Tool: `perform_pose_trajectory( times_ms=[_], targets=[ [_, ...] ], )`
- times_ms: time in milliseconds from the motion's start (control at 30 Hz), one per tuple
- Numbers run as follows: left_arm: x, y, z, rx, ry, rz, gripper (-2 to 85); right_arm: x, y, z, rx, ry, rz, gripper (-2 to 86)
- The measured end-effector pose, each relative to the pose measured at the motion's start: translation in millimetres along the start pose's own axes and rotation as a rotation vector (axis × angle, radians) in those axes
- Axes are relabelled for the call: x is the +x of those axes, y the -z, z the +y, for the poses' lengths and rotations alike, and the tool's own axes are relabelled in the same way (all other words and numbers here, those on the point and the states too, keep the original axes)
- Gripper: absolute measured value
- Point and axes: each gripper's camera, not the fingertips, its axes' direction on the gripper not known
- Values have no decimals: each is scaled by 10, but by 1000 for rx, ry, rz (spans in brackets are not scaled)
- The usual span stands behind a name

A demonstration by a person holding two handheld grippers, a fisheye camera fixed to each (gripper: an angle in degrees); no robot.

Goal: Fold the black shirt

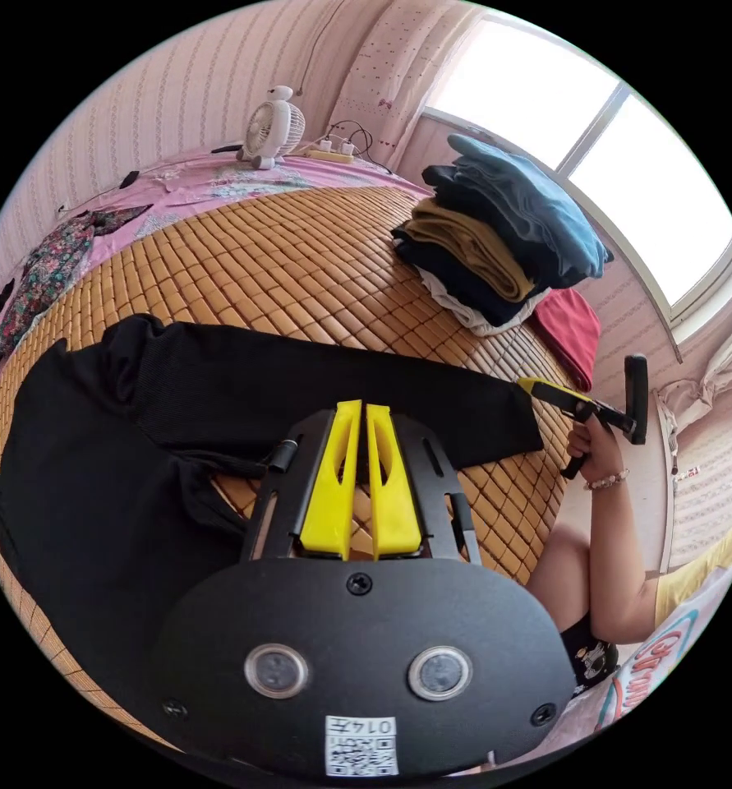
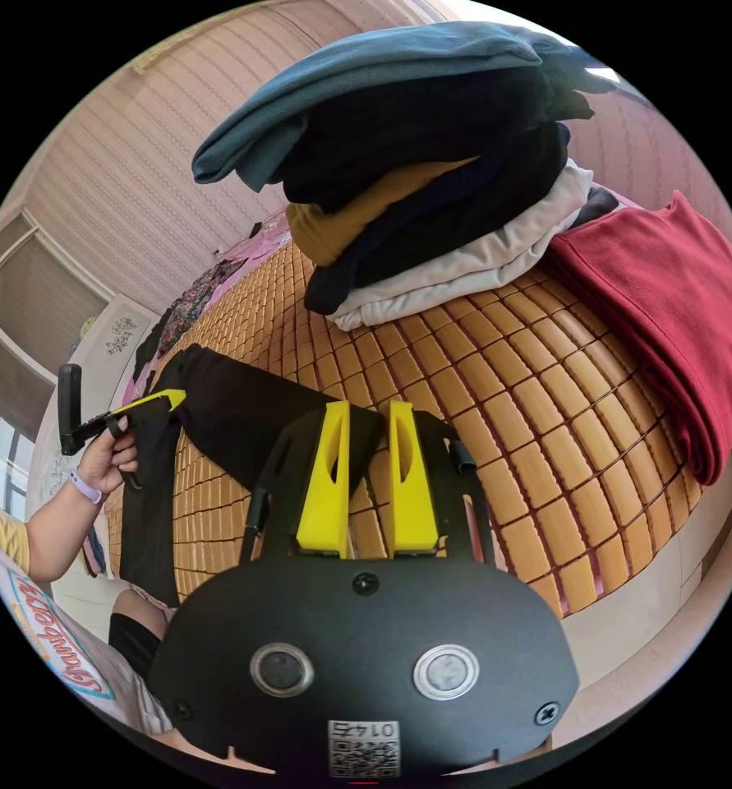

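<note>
- Black shirt (image 1: 218, 386) spread flat on the woven bamboo mat (image 1: 283, 255), one sleeve stretched toward the mat's near edge.
- Bare mat between the shirt and the stack of folded clothes (image 1: 497, 238); red garment (image 2: 669, 304) just beside that stack, near the mat's border.
- Left gripper (image 1: 364, 415) poised over the sleeve's lower hem, jaws nearly together with a slim gap; grip on cloth impossible to tell.
- Right gripper (image 2: 370, 415) at the sleeve's end, jaws slightly apart, cloth edge between their tips.
- Hand (image 1: 600, 448) wrapped around the right gripper's handle, forearm bent upward.
</note>
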Motion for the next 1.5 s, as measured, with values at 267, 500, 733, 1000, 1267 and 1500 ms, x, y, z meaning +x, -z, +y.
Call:
perform_pose_trajectory(
  times_ms=[267, 500, 733, 1000, 1267, 1500],
  targets=[
    [-947, -42, -474, -75, 283, -220, 48, -118, -71, -34, -46, 19, -31, 27],
    [-1077, 56, -394, -53, 324, -196, 9, -276, -25, -15, 51, -28, -5, 13],
    [-939, 330, -232, -59, 237, -272, 21, -560, -182, -42, -9, -19, 67, 20],
    [-889, 1905, 913, 179, 186, -4, 38, -1388, 175, 166, 202, 198, 47, 58],
    [-1150, 2992, 3418, 86, 325, -215, 36, -3409, -107, 435, -13, 740, -293, 48],
    [-1741, 3593, 4569, 138, 609, -298, 33, -5668, -849, 512, 64, 1067, -326, 64]
  ],
)
